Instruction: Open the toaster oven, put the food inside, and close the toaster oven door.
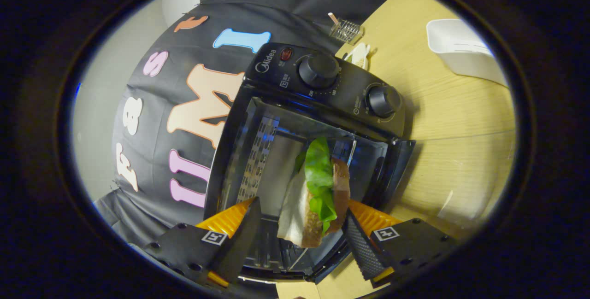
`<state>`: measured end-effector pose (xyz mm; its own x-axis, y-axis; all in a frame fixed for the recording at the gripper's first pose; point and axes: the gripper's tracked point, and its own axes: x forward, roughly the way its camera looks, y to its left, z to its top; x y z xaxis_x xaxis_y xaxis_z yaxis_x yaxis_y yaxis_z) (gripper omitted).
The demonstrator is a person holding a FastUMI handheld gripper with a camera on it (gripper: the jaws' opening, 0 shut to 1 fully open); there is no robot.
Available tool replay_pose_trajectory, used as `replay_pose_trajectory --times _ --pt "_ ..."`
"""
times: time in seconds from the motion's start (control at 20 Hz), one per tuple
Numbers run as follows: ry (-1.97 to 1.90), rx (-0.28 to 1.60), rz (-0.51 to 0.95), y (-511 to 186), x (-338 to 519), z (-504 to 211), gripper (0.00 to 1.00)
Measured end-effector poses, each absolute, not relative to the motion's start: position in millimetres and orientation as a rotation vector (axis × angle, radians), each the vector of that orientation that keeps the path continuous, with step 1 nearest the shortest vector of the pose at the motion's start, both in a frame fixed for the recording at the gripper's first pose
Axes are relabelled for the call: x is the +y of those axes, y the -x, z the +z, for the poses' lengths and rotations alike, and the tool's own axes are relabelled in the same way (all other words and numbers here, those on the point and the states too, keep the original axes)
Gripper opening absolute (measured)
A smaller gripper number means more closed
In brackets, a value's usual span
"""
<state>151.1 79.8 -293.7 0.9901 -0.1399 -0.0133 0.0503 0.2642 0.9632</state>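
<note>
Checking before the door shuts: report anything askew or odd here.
The sandwich stands on edge between the fingers, lettuce bulging out its side. It looks barely touched, if at all, by the left finger. The toaster oven is open; nothing spilled or damaged.

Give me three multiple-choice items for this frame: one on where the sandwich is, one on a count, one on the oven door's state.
1. Where is the lettuce sandwich on brown bread?
A. on the wooden table beside the oven
B. between the gripper's fingers, at the mouth of the black toaster oven
C. in the white tray

2. How many round black knobs are on the toaster oven's control panel?
A. one
B. two
C. four

3. What state is the oven door in?
A. open
B. shut
C. taken off and lying on the table

Answers:
1 B: the sandwich stands between the two fingers of the gripper, with the oven cavity behind it.
2 B: one knob and a second knob show.
3 A: the cavity and its wire rack are exposed.
</note>
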Motion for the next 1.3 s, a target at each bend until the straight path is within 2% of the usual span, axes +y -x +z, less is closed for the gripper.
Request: replay_pose_trajectory --times 0.2,0.4,0.6,0.7,0.75,0.85,1.0,1.1,1.3 --pt "-1.272 -0.094 -0.151 -125 73 -290 0.98" --pt "-1.131 -0.020 -0.162 -92 69 -285 0.98" --pt "-1.057 0.077 -0.156 -115 79 -301 0.98" --pt "-0.955 0.196 -0.077 -121 102 -313 0.99" --pt "-0.929 0.175 -0.117 -116 91 -311 1.00" --pt "-1.043 0.074 -0.129 -101 85 -298 0.99" --pt "-1.002 0.152 -0.188 -64 77 -329 0.99" --pt "-0.960 0.160 -0.180 -44 74 -320 0.99" --pt "-0.758 0.299 -0.203 9 66 -324 0.98"
